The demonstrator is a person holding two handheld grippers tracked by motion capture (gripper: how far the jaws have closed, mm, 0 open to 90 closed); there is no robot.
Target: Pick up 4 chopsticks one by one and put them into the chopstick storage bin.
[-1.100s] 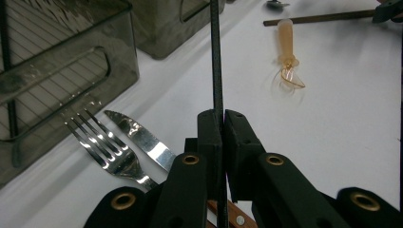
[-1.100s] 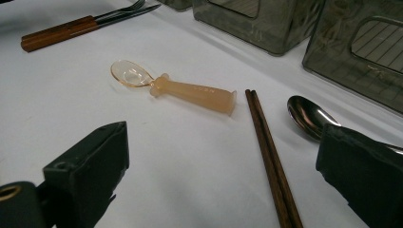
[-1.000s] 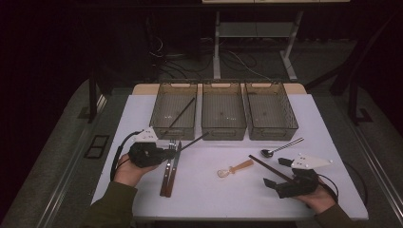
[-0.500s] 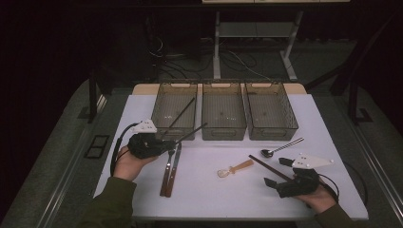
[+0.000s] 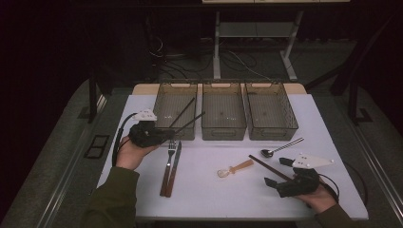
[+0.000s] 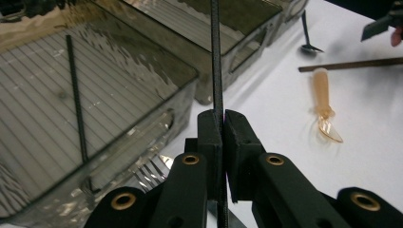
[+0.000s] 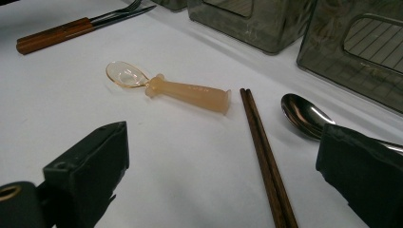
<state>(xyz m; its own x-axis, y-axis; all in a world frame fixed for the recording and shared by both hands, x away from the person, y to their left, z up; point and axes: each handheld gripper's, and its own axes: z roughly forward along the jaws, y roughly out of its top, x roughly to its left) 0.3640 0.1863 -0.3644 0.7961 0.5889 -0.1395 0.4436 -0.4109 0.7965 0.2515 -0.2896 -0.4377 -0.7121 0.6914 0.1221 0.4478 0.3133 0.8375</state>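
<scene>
My left gripper (image 5: 163, 135) is shut on a thin black chopstick (image 5: 187, 121), which slants up over the front wall of the left bin (image 5: 164, 91). In the left gripper view the jaws (image 6: 222, 124) pinch that chopstick (image 6: 215, 57) upright between them. A second black chopstick (image 5: 184, 110) (image 6: 76, 95) lies inside the same bin. My right gripper (image 5: 278, 172) (image 7: 223, 166) rests open on the table at the right. A pair of brown chopsticks (image 5: 265, 167) (image 7: 263, 156) runs between its jaws, untouched.
An amber plastic spoon (image 5: 235, 168) (image 7: 180, 88) lies mid-table, a metal spoon (image 5: 280, 148) (image 7: 304, 116) to its right. A fork (image 5: 168, 164) and a knife (image 5: 175, 161) with wooden handles lie left of centre. The middle bin (image 5: 223, 129) and right bin (image 5: 273, 132) stand behind.
My left gripper has lifted and moved away from the person toward the left bin, carrying the black chopstick over its front wall. The right gripper has stayed put.
</scene>
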